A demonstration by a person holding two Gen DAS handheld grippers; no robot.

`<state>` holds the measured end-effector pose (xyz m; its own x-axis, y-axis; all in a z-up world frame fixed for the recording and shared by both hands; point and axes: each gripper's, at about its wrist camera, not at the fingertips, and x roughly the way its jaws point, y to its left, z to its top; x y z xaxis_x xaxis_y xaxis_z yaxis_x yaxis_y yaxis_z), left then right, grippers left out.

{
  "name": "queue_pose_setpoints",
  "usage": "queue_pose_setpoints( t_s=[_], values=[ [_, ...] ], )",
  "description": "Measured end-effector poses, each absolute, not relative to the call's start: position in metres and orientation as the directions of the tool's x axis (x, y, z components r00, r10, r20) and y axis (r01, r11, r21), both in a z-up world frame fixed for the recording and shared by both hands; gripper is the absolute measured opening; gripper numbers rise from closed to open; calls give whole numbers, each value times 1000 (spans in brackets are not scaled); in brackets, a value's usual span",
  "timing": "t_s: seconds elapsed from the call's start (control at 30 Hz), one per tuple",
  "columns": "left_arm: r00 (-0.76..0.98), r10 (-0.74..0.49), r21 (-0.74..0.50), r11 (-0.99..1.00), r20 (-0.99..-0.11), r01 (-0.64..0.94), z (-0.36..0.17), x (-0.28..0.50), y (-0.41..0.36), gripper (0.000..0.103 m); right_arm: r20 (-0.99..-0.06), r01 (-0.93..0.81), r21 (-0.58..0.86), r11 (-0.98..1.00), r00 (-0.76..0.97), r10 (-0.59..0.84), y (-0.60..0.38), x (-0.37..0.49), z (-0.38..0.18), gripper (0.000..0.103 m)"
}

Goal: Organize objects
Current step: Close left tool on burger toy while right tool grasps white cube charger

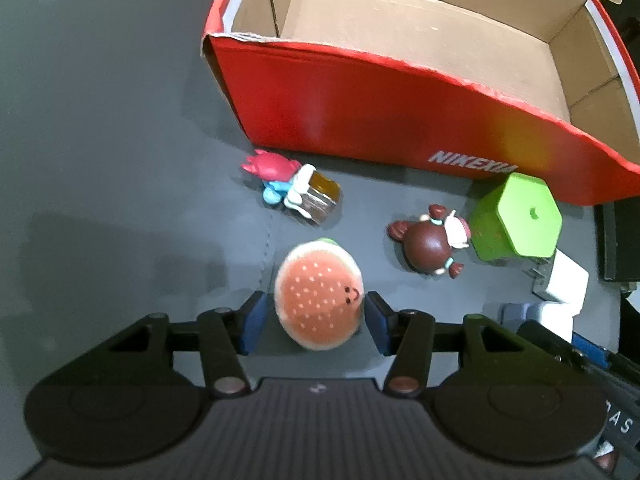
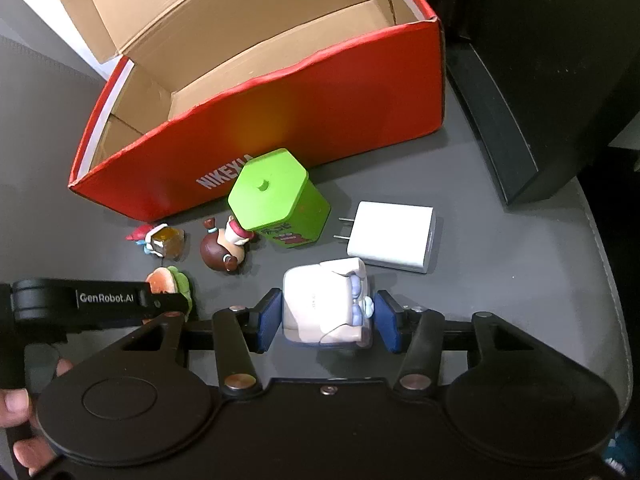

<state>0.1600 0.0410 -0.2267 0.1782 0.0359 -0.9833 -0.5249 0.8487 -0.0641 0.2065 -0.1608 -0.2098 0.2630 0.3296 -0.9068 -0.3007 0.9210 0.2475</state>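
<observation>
Currently, the hamburger toy (image 1: 319, 295) is bracketed by the left gripper (image 1: 316, 320), which is pointed straight down over it; the right pad looks to touch the bun, while a narrow gap is seen at the left pad, so a firm clamp cannot be confirmed. The white block figure (image 2: 325, 306) is likewise bracketed by the right gripper (image 2: 327, 319), with the left pad touching or nearly touching its side and a slim gap at the right pad; full closure is not confirmed. Both toys rest on the grey table (image 1: 100, 160), each directly between its own fingers, so each is served by its own hand. The open red shoebox (image 1: 360, 112) lies ahead of both grippers with its interior unoccupied. Between the grippers and its near wall are found the green hexagonal box (image 2: 276, 196), the brown-haired figure (image 2: 224, 254), the red-haired figure (image 1: 288, 188) and the white charger (image 2: 394, 236). A lift clear of these is judged necessary before travel over the wall.
</observation>
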Motion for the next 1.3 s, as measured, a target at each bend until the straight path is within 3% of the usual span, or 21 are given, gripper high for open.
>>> queue_pose_setpoints(
  t_s=[0.37, 0.5, 0.57, 1.3],
  values=[
    [150, 49, -34, 862, -987, -505, -248, 180, 32, 53, -924, -351, 177, 920, 263, 278, -146, 206, -219, 54],
    [163, 33, -56, 860, -986, -507, -246, 179, 29, 46, -924, -378, 144, 915, 279, 260, -142, 204, -219, 55],
    [167, 37, -54, 862, -985, -505, -246, 177, 28, 44, -923, -387, 136, 912, 284, 258, -141, 204, -219, 48],
    [299, 43, -109, 874, -953, -473, -172, 147, 26, 41, -852, -355, 263, 897, 350, 389, -156, 196, -175, 48]
  ],
)
